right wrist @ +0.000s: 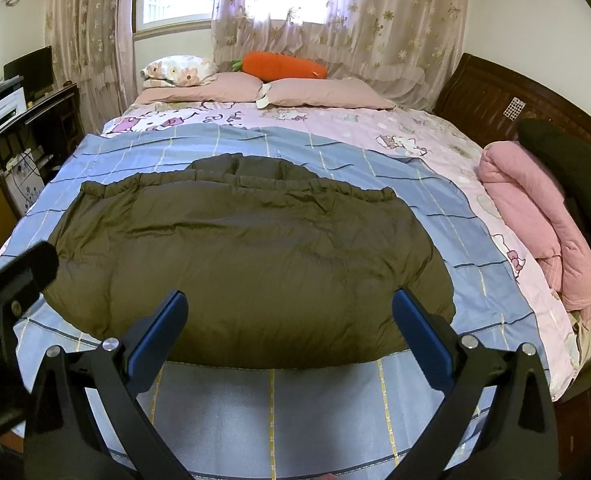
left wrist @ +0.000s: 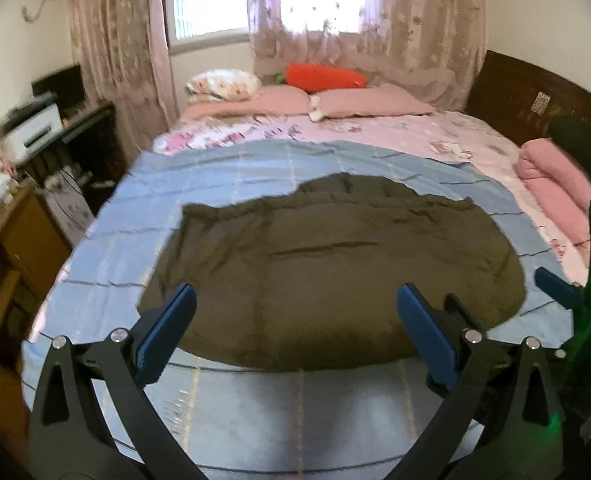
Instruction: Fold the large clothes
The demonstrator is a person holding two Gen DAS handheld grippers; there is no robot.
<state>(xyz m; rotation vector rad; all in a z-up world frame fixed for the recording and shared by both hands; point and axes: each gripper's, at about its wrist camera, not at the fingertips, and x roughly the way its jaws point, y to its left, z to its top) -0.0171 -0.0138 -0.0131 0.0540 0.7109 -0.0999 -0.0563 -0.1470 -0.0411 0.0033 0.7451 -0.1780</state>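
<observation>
The dark olive padded jacket (right wrist: 247,256) lies flat on the blue checked sheet (right wrist: 335,412), spread across the near half of the bed (right wrist: 375,124), hem nearest you, so every edge is open to a grab. Your left gripper (left wrist: 295,332) hovers over the near hem, fingers spread wide, holding nothing. Your right gripper (right wrist: 291,332) hangs just beside it, fingers spread too, empty. Further out, the pink quilt (right wrist: 535,224) and the carrot cushion (right wrist: 283,66) sit well apart from the jacket.

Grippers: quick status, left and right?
Left gripper: open, holding nothing, above the olive jacket.
Right gripper: open, holding nothing.
</observation>
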